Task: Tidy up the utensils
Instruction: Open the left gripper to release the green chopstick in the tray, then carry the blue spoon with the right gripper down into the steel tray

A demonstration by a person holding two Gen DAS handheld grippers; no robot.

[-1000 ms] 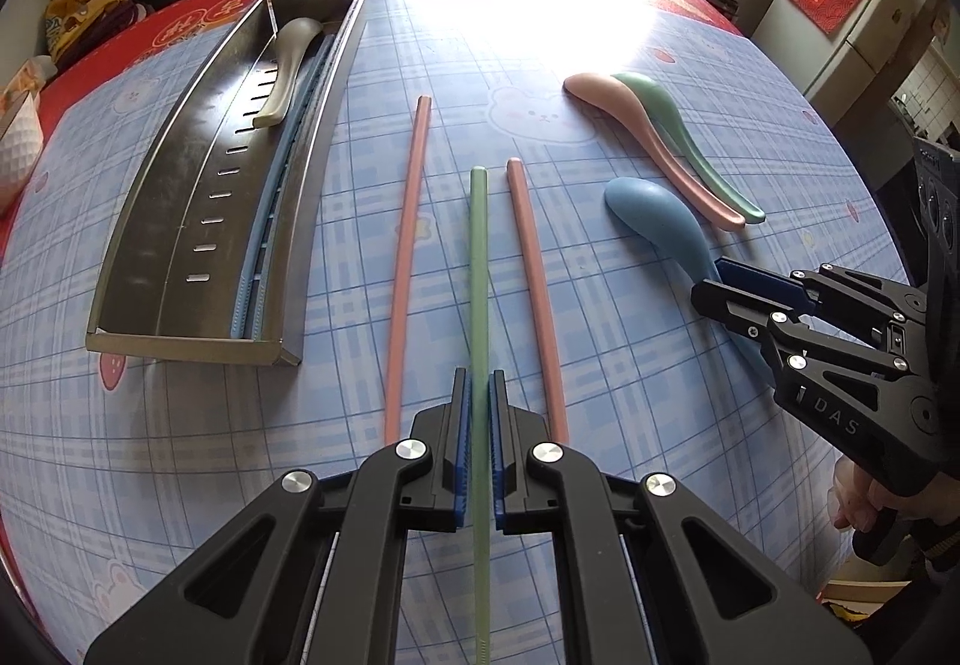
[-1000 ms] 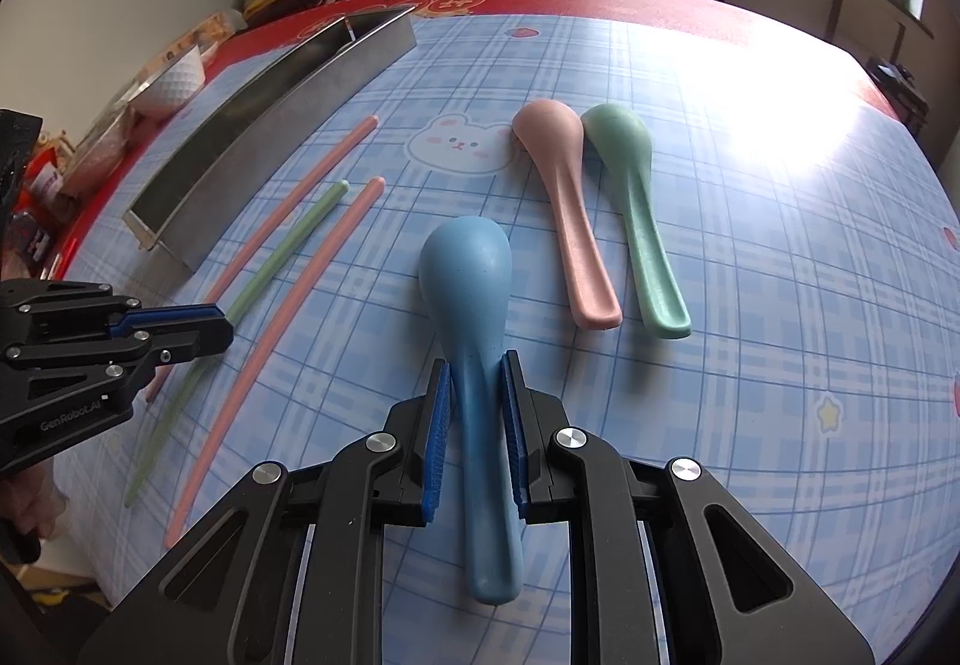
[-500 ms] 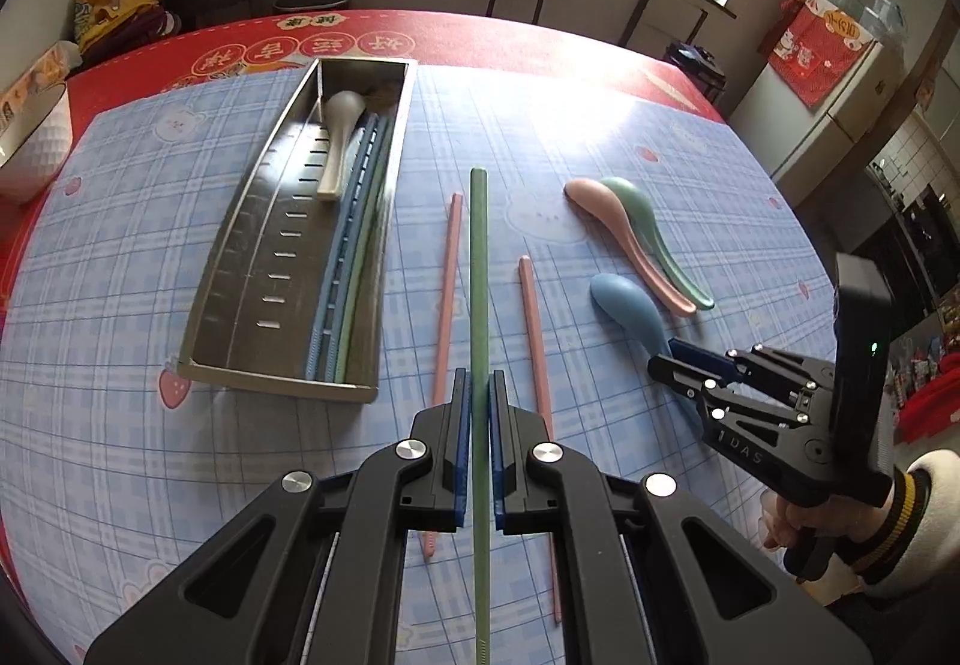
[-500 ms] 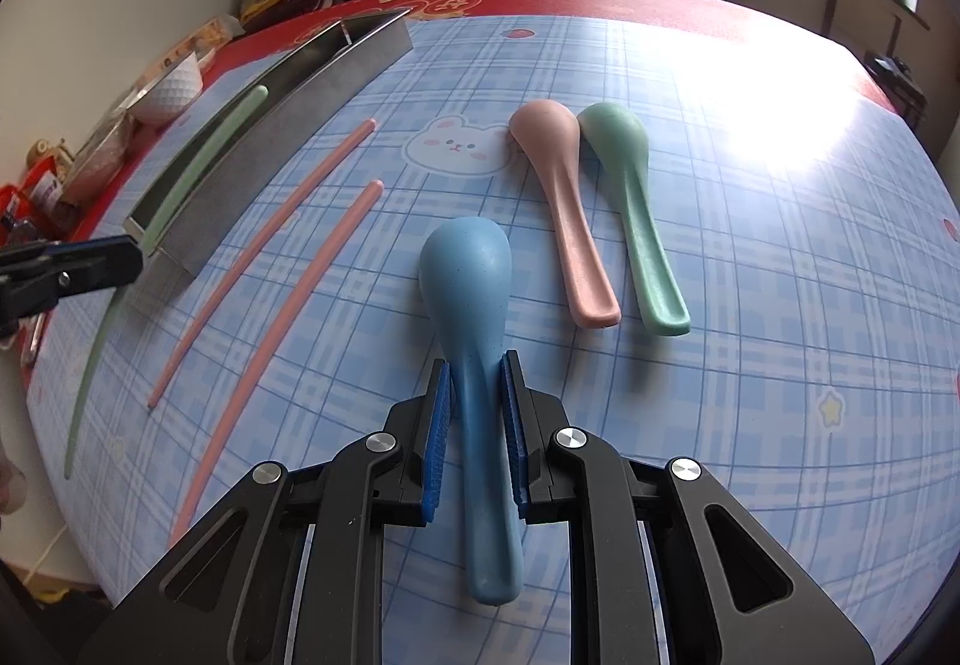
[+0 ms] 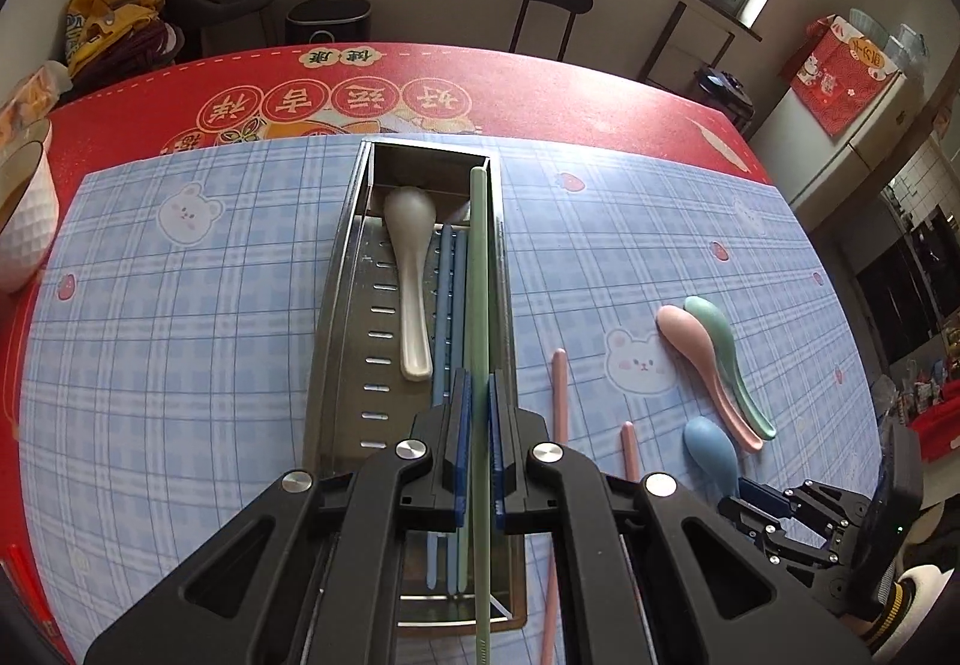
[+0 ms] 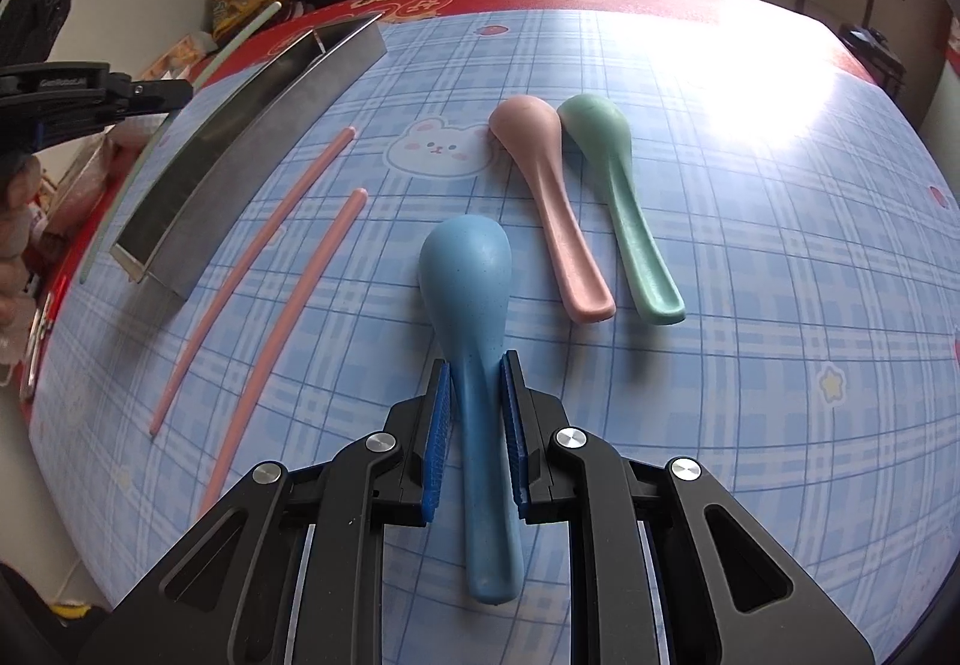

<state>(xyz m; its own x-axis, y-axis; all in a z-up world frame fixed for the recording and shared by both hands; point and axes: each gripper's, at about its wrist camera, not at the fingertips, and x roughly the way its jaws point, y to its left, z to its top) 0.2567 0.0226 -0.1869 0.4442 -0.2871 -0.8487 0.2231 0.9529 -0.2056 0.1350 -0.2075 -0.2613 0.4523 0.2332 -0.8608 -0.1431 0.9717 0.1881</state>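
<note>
Left gripper (image 5: 477, 395): pads pressed tight on a green chopstick (image 5: 480, 305), held lengthwise over the right-hand side of a steel utensil tray (image 5: 342, 269); the chopstick's near end runs out of the bottom of the left wrist view, and whether its far tip touches the tray cannot be told. Tray contents: one white spoon (image 5: 411, 275), bowl towards the far end; blue chopsticks (image 5: 447, 305) and another pale green stick beside them, their middle lengths hidden behind the gripper body. The tray's near end is largely covered by the gripper. Right gripper (image 6: 474, 401): jaws narrowly parted and clamped on the neck of a blue spoon (image 6: 468, 275), which lies bowl-down on the blue checked tablecloth (image 6: 750, 305); in the left wrist view only the spoon's bowl shows, the handle hidden by the gripper. Loose on the cloth: two pink chopsticks (image 6: 282, 275) between tray and blue spoon, the nearer one cut off by the gripper; a pink spoon (image 6: 552, 197) and a green spoon (image 6: 618, 197) side by side, bowls touching or nearly so. From the right wrist view the tray's interior is hidden by its wall. White bowl (image 5: 21, 221) at the left table edge, partly cut off. Part of a hand and sleeve cuff, blurred, at the lower right of the left wrist view.
</note>
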